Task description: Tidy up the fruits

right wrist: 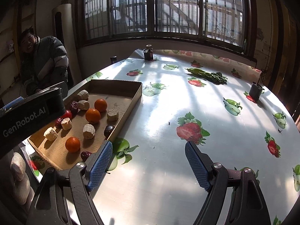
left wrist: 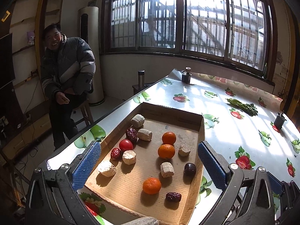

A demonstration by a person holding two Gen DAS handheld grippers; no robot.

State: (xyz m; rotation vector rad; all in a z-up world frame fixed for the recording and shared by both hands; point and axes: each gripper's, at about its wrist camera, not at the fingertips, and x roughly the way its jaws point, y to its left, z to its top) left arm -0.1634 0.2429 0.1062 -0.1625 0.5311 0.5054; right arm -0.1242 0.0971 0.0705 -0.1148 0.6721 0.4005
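Note:
A shallow cardboard tray (left wrist: 198, 142) (right wrist: 131, 101) lies on the table. It holds three oranges (left wrist: 166, 151) (right wrist: 93, 115), a red tomato (left wrist: 125, 145), several dark red dates (left wrist: 173, 196), a dark plum (left wrist: 189, 169) (right wrist: 109, 128) and several pale beige chunks (left wrist: 167, 169) (right wrist: 88, 131). My left gripper (left wrist: 148, 166) is open and empty, hovering over the tray's near part. My right gripper (right wrist: 149, 164) is open and empty over bare tablecloth to the right of the tray.
The table has a glossy fruit-print cloth (right wrist: 187, 112). A bunch of green vegetables (left wrist: 241, 106) (right wrist: 208, 75) lies far right. Two dark small jars (left wrist: 186, 77) (right wrist: 255, 91) stand on the table. A person (left wrist: 65, 82) sits beyond the table's left edge.

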